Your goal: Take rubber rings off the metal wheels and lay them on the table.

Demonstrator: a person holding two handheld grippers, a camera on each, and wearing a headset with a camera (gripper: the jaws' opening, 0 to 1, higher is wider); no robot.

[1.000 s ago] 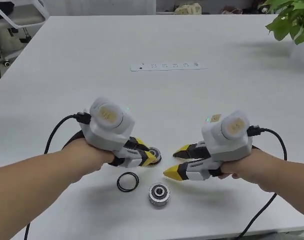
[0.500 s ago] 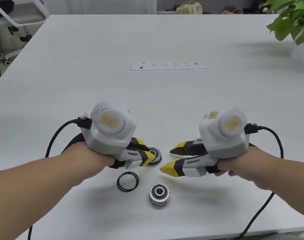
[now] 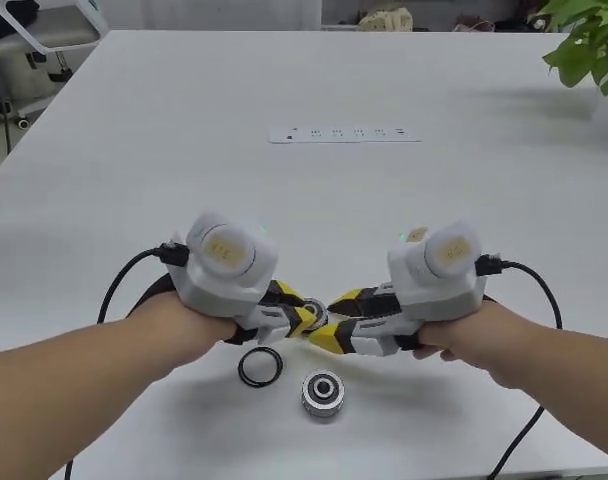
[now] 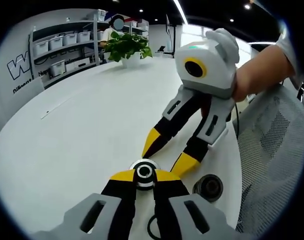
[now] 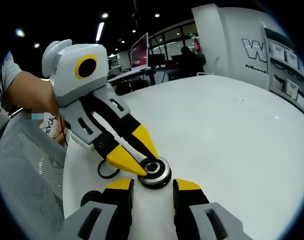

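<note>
Nearest on the white table [image 3: 134, 150]: a lone metal wheel [image 3: 322, 393], with a black rubber ring [image 3: 260, 366] lying flat just to its left, apart from it. Just beyond, gripped in a hand, the left gripper [image 3: 306, 320], jaws clamped from both sides on a second wheel [image 3: 317, 316], dark-banded at the rim in the right gripper view. Facing it tip to tip, the right gripper [image 3: 327, 320], jaws apart, yellow tips either side of that wheel and just beside it; contact impossible to judge. Trailing back from both tools toward the near edge, black cables [image 3: 119, 275]. Farther up the table, well apart from the work, a white power strip [image 3: 344, 134] lying crosswise. At the far right corner, green leaves of a potted plant [image 3: 584, 50]; at the far left, beyond the table edge, part of an office chair [image 3: 44, 30].
</note>
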